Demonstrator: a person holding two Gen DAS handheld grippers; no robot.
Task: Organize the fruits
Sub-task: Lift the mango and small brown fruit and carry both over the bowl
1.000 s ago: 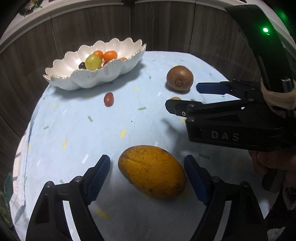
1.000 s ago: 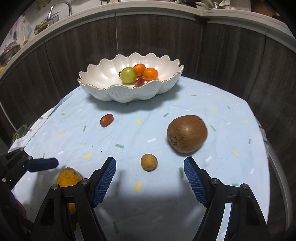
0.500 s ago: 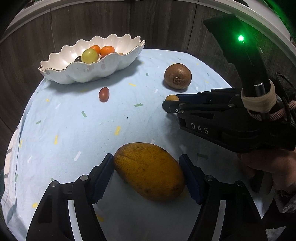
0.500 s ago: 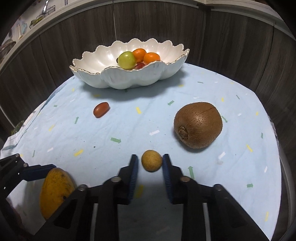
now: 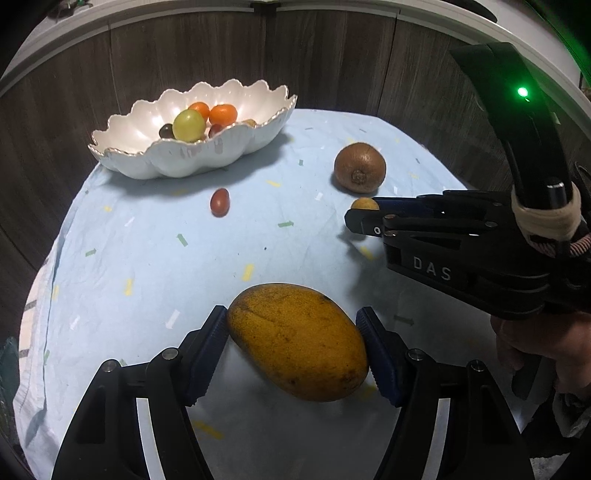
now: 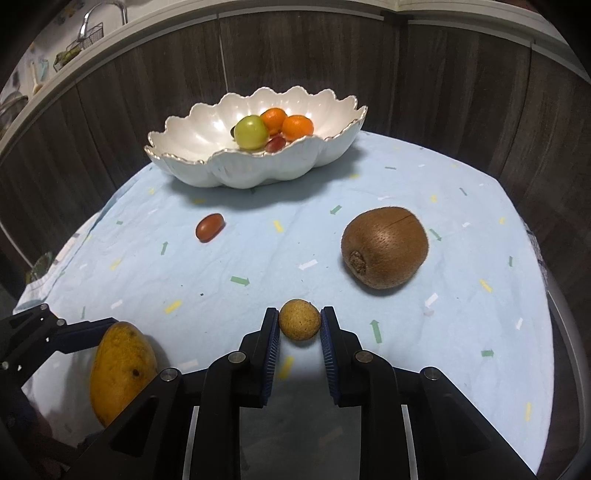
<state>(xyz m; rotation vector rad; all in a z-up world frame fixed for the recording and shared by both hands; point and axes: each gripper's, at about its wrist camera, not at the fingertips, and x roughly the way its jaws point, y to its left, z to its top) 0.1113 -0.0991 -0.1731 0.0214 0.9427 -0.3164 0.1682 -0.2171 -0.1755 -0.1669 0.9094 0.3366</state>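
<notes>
Fingers (image 5: pixel 376 354) of the left gripper (image 5: pixel 295 339) clamp the mango (image 5: pixel 299 339); the right gripper (image 6: pixel 299 325) pinches the small round fruit (image 6: pixel 299 319), the kiwi (image 6: pixel 384 245) at two o'clock, the bowl (image 6: pixel 255 170) at twelve.

In the right wrist view the left tool (image 6: pixel 99 334) hides part of the mango (image 6: pixel 122 369).

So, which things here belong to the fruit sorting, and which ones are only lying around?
Part of the job:
- mango, in the left gripper
- small tan fruit, in the right gripper
- kiwi
- red grape tomato
- white scalloped bowl, already holding fruit

Just lying about:
- blue patterned tablecloth
- sink faucet and wire rack
</notes>
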